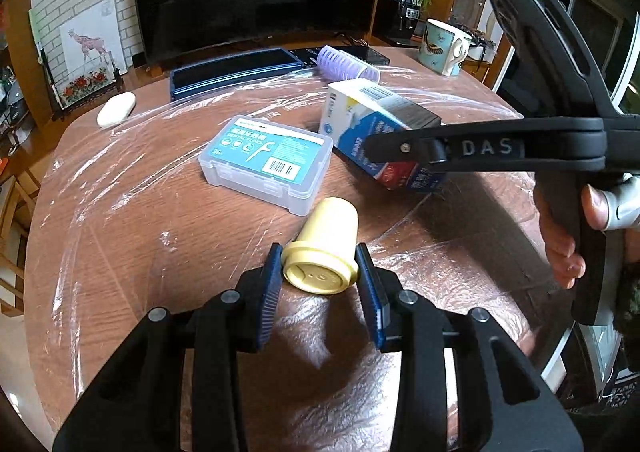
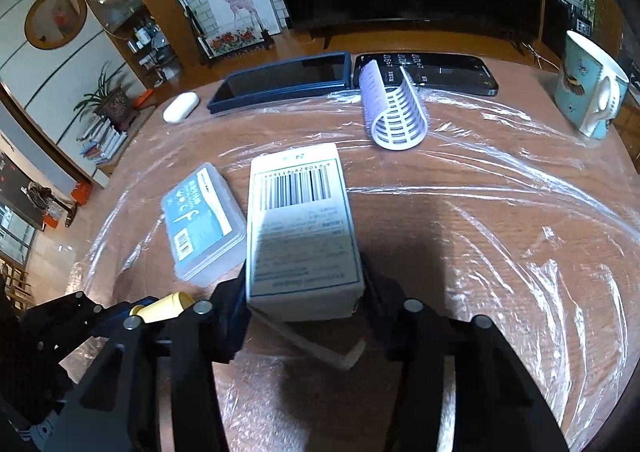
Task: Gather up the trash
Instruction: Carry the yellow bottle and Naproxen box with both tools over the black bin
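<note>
Trash lies scattered on a round wooden table (image 1: 120, 236) covered in clear plastic wrap. A small yellow bottle (image 1: 324, 252) lies on its side near the 6 o'clock edge in the left wrist view, its capped end toward the camera. The left gripper (image 1: 319, 270) brackets that cap, one blue pad (image 1: 270, 292) on each side, close to the cap, though whether they actually press it I cannot tell.

At 12 o'clock from the bottle sits a clear plastic floss box (image 1: 268, 162) with a teal label. At 2 o'clock from the bottle is a white and blue carton (image 1: 360, 116), tilted, with the right gripper (image 2: 304, 292) clamped on its near end; in the right wrist view the barcode face of the carton (image 2: 300, 224) points upward between the fingers, and an opened flap hangs below it. The person's right hand (image 1: 560, 236) wraps the black handle at 3 o'clock.

Farther back, at 12 o'clock, a lilac hair roller (image 2: 392, 112) lies on its side, touching the plastic wrap's far edge. Behind it rest a dark blue case (image 2: 280, 84) and a black phone (image 2: 440, 76) side by side. A white oval case (image 2: 181, 107) sits at 10 o'clock, and a teal and white mug (image 2: 592, 92) stands upright at 2 o'clock.
</note>
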Tool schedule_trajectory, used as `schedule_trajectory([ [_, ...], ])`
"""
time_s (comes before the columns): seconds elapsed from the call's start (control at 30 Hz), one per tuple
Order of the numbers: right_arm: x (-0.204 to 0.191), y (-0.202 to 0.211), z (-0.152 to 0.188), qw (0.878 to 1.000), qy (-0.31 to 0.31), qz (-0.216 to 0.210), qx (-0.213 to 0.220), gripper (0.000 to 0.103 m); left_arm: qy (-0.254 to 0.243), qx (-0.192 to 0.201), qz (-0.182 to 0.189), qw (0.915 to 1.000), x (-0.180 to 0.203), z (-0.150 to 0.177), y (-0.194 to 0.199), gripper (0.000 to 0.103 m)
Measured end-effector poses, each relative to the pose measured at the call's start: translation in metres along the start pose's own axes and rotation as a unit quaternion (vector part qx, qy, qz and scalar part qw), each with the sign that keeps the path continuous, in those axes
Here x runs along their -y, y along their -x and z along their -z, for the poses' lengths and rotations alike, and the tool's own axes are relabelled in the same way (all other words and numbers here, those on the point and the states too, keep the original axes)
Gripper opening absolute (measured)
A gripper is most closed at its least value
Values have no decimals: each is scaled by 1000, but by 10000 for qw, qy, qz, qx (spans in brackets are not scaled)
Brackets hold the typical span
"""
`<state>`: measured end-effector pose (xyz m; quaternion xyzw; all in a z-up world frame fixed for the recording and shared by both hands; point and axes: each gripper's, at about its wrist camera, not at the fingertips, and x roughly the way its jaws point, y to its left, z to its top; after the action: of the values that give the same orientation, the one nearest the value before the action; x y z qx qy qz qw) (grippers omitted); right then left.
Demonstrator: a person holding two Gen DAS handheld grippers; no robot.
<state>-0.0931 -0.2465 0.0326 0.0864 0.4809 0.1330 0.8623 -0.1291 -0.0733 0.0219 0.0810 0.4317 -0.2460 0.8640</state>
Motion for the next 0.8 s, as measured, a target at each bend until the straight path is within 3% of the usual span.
schedule_trajectory([
  [0.8,11,118,95,9972,-15,-694,281,46,-35,169,-28,9998,37,23,43,38],
])
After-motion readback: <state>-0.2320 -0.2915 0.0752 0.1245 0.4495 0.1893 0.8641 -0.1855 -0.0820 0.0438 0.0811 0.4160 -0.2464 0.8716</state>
